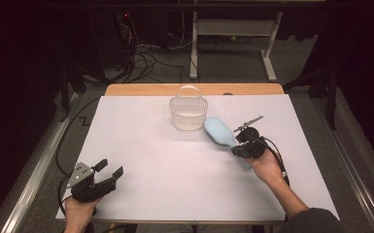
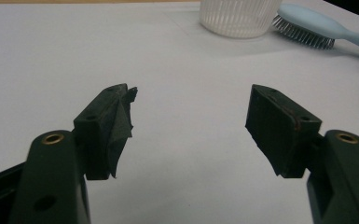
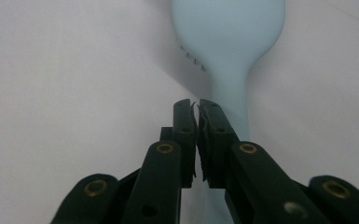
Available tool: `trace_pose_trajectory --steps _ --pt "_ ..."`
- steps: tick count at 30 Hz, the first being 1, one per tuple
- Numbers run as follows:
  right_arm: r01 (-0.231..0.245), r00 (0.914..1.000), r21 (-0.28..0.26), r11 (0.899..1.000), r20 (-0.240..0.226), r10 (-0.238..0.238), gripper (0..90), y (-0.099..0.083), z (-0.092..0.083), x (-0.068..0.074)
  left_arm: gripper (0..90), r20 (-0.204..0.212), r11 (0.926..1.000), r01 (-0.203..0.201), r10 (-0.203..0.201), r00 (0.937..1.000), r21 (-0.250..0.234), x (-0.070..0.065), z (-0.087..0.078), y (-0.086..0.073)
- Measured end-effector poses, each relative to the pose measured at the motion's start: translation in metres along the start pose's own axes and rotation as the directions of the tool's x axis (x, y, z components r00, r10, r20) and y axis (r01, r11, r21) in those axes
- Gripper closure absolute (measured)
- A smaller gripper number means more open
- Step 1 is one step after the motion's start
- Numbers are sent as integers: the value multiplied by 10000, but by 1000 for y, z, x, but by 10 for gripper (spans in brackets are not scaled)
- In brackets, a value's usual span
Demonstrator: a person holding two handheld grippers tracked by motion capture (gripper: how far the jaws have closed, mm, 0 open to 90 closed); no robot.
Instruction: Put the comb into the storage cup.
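A light blue hairbrush (image 1: 219, 130) lies bristles down on the white table top (image 1: 165, 165), right of centre, its handle pointing toward the person's right hand. My right gripper (image 1: 236, 147) hovers over that handle. In the right gripper view its jaws (image 3: 196, 105) stand together with a hair-thin slit and nothing between them, while the hairbrush (image 3: 228, 32) runs on beneath and ahead. A white ribbed basket (image 1: 188, 114) with a hoop handle stands just left of the brush head. My left gripper (image 1: 110, 168) rests near the front left, open and empty (image 2: 191, 121).
In the left gripper view, the basket (image 2: 238, 18) and the hairbrush (image 2: 307, 22) lie far ahead at the right. A wooden strip (image 1: 141, 90) edges the table's far side. Beyond it are floor cables and a desk frame (image 1: 194, 43).
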State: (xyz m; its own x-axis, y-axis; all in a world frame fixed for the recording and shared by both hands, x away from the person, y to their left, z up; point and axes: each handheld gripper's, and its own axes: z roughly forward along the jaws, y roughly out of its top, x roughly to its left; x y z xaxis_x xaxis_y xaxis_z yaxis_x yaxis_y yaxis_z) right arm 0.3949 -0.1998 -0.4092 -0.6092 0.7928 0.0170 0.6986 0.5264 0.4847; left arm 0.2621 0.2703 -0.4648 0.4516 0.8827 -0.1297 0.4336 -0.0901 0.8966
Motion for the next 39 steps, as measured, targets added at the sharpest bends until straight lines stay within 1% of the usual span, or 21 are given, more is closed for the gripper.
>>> trace_pose_trajectory --steps 4,8,12,15,19,25,27,31,35,36,39 --pt "-160 9999 -155 9998 37 161 785 3 -2 -2 317 -5 10000 12 -12 10000 -3 0 0 0" --pt "-245 9995 -229 9994 198 249 695 6 0 -5 316 -5 10000 1 -1 10000 -3 0 0 0" --pt "-383 9985 -293 9988 368 394 625 10 4 -8 316 -11 10000 -22 22 10000 -11 0 0 0" --pt "-392 9978 -92 9992 541 396 578 13 11 -10 316 -15 10000 -38 38 10000 -19 0 -1 0" --pt "-421 9968 136 9990 685 410 541 16 22 -11 316 2 10000 -28 28 10000 -33 0 -1 0" --pt "-396 9962 360 9986 791 367 537 18 32 -11 316 5 10000 -33 33 10000 -38 0 -1 1" --pt "-379 9961 511 9980 813 336 537 20 35 -12 316 1 10000 -34 34 10000 -38 0 -1 1" --pt "-364 9955 577 9977 894 311 542 22 40 -12 316 7 10000 -38 38 10000 -46 0 -1 1" --pt "-349 9949 795 9962 975 271 564 25 44 -10 315 21 10000 -18 18 10000 -44 0 -1 1" --pt "-247 9948 862 9960 1009 160 574 25 46 -9 315 22 10000 -16 16 10000 -50 0 -1 1" --pt "-202 9945 977 9950 1046 100 597 27 48 -8 314 34 10000 9 -8 10000 -65 0 -1 1"
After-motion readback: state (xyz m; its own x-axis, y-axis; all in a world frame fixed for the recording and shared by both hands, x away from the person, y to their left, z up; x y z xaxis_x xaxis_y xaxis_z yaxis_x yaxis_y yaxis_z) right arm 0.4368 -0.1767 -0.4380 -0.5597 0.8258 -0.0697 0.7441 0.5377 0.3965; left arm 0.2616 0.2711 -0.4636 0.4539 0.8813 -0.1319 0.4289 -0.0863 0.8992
